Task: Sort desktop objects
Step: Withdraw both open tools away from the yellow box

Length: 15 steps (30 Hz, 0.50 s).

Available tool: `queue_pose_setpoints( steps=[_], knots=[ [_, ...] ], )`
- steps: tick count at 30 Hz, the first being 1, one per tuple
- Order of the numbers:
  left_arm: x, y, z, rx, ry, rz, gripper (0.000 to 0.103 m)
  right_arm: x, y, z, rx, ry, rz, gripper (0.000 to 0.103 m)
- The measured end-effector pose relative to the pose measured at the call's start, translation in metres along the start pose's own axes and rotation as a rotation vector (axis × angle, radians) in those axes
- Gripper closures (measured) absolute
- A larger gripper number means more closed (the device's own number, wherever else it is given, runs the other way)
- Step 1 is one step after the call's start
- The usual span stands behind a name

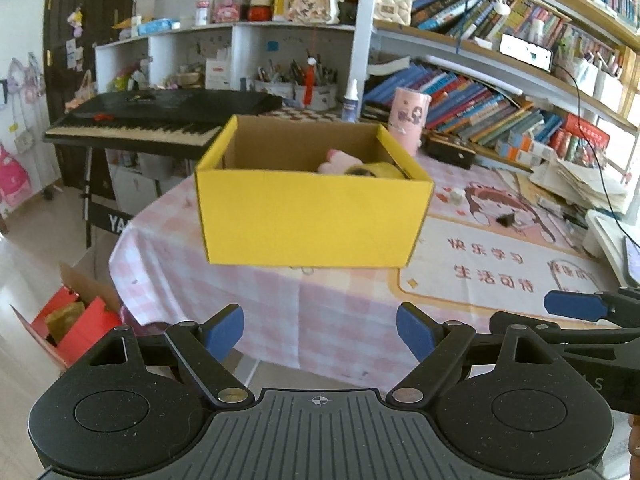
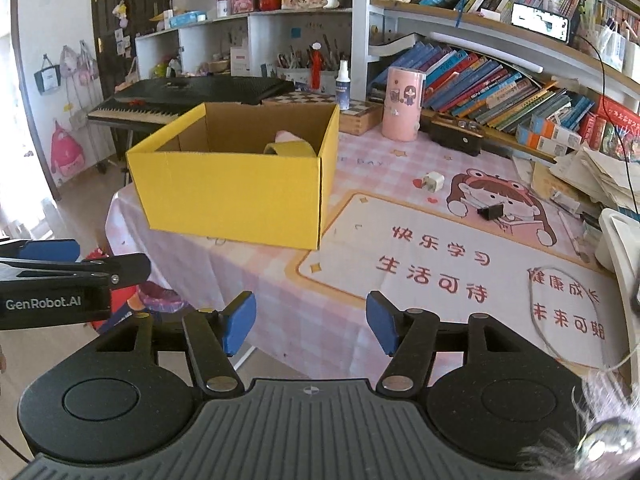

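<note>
Pink table [image 2: 256,276]: yellow box [image 2: 236,196] ahead of right claw [image 2: 311,322] (empty, parted).

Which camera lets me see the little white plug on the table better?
The right wrist view. There the white plug lies clear of the yellow box, beside the cartoon girl on the mat, and you can make out its shape. In the left wrist view it is only a small, blurry white blob near the box's corner.

Box [image 2: 232,196] on table [image 2: 360,320]; charger [image 2: 432,181] and clip [image 2: 491,212] right of it.
</note>
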<state>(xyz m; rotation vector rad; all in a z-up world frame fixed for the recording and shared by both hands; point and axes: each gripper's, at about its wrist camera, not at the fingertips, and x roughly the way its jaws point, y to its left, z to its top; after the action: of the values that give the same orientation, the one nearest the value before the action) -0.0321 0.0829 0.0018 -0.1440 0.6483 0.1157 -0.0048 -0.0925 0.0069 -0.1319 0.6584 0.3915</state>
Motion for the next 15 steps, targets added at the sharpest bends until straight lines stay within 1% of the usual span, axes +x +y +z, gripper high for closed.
queue_pose_setpoints(
  steps=[7,15],
  knots=[
    [0.008,-0.011,-0.002,0.013,0.030,-0.051,0.017,-0.003,-0.004,-0.007,0.006,0.029,-0.036,0.042],
    [0.020,-0.031,0.000,0.056,0.049,-0.098,0.017,-0.002,-0.022,-0.012,0.049,0.045,-0.079,0.041]
  ],
)
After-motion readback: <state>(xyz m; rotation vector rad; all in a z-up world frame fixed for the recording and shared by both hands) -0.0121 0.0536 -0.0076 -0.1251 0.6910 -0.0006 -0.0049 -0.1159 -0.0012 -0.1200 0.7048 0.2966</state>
